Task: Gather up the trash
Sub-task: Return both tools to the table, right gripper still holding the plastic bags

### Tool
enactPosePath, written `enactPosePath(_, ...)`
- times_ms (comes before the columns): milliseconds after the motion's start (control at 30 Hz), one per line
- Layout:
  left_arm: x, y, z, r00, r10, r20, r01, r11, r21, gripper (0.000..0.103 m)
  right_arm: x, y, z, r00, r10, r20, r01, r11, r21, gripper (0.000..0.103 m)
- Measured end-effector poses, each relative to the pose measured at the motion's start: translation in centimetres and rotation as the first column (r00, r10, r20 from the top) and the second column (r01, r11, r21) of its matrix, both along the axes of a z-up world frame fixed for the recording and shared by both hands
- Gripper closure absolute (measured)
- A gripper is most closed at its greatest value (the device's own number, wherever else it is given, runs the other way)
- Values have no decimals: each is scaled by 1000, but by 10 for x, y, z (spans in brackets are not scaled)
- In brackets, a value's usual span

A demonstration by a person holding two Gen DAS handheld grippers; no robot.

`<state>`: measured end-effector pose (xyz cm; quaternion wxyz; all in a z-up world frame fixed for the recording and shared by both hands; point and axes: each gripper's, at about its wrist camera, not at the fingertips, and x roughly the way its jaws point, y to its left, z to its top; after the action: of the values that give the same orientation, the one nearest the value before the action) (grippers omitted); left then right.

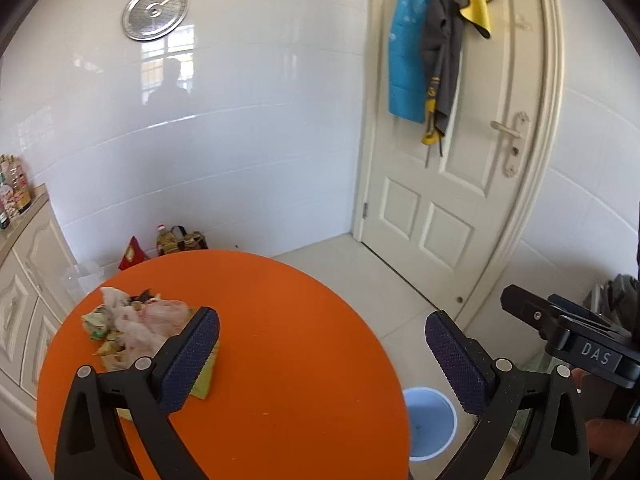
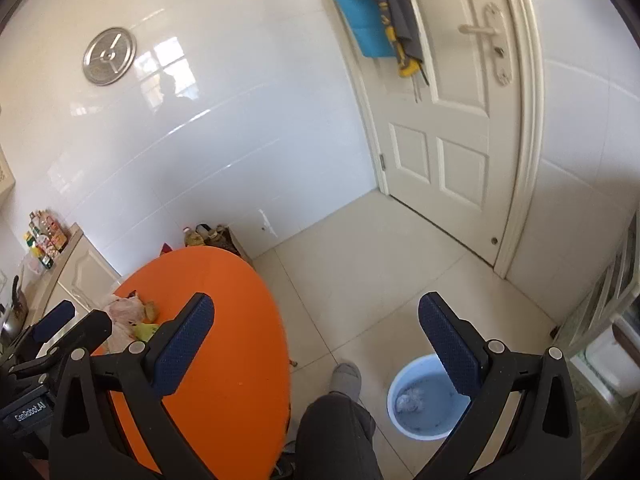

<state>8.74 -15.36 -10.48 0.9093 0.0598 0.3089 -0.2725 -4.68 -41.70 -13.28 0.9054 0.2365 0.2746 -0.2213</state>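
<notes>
At left my left gripper [image 1: 320,356] gapes empty above the orange table [image 1: 280,320]; the trash pile [image 1: 132,324] lies by its left finger. Rightward, bare floor [image 2: 360,260], then the blue bin [image 2: 424,404] beneath my right gripper [image 2: 316,346], also spread empty.

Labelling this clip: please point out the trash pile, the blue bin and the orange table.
trash pile [image 1: 136,320], left wrist view, on the crumpled plastic bag
blue bin [image 2: 424,400], right wrist view, on its inner floor
orange table [image 1: 280,340], left wrist view, on bare tabletop

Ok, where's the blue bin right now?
The blue bin stands on the floor tiles right of the orange table, beside the person's slippered foot; a crumpled scrap lies inside it.
</notes>
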Motion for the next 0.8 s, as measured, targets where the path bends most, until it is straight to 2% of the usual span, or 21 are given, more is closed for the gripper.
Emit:
enactPosePath(167,-37,73,17,992,117,37,-115,992,-49,1,30,56,37,992,119,47,-114,989,-92,0)
enactPosePath(300,-67,129,31,973,219,65,-214,974,-77,1,50,96,56,975,208,71,-197,970,-142,0)
enactPosePath(467,-105,173,41,944,318,92,-310,946,-94,1,70,146,80,947,306,98,-282,938,-200,0)
enactPosePath(633,-128,196,52,906,409,107,-399,911,-107,1,80,184,93,916,384,114,-347,903,-254,0)
enactPosePath(800,-127,182,64,875,470,115,-459,882,-108,1,84,203,98,893,433,124,-384,876,-293,0)
